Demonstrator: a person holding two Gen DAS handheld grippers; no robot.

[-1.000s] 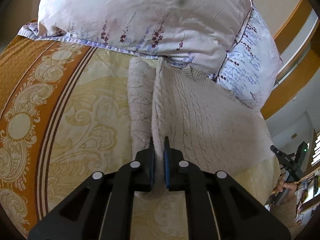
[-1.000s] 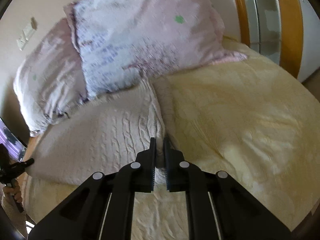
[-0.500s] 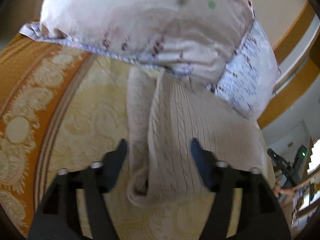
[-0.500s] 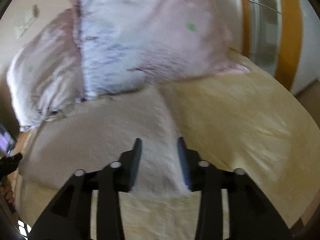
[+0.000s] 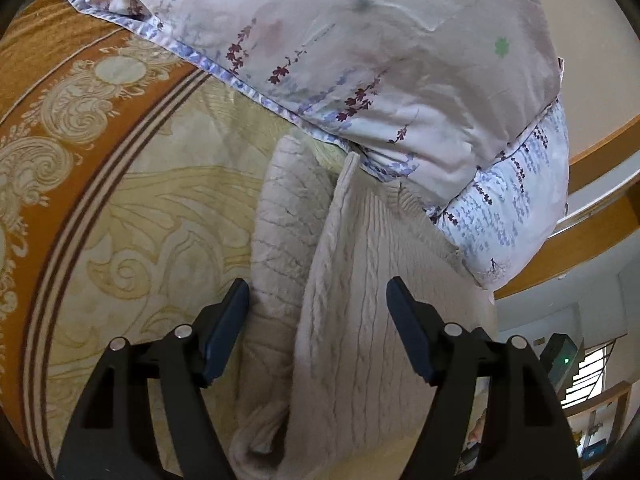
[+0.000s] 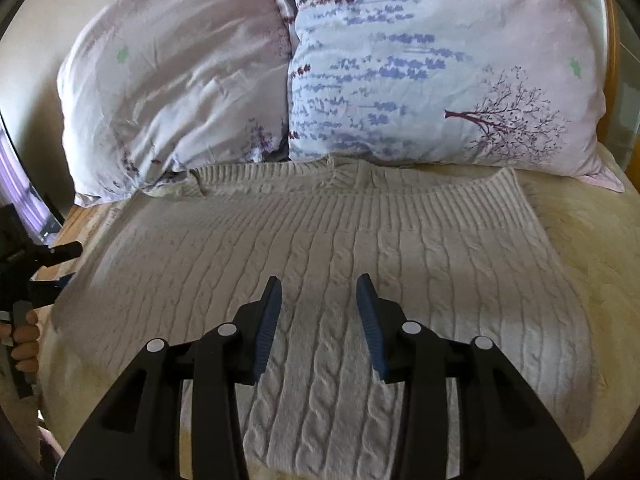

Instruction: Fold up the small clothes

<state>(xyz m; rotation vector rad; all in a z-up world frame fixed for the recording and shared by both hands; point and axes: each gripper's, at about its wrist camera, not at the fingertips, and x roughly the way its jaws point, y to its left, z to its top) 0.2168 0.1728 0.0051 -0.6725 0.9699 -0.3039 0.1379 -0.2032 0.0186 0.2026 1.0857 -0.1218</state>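
A cream cable-knit sweater (image 6: 360, 248) lies flat on the bed, its ribbed band toward the pillows. In the left wrist view the sweater (image 5: 360, 320) shows a folded edge with a sleeve (image 5: 280, 240) lying beside it on the left. My left gripper (image 5: 318, 296) is open and empty, hovering over that folded edge. My right gripper (image 6: 318, 294) is open and empty above the middle of the sweater. The left gripper also shows at the left edge of the right wrist view (image 6: 24, 264), held by a hand.
Two floral pillows (image 6: 180, 80) (image 6: 440, 72) lean at the head of the bed, touching the sweater's far edge. An orange and cream patterned blanket (image 5: 100, 200) covers the bed on the left. A wooden frame (image 5: 600, 232) runs along the right.
Both grippers were shut on the sweater's edge a second ago. Both have opened and let go. The sweater now lies flat, and the right gripper has turned to face the pillows.
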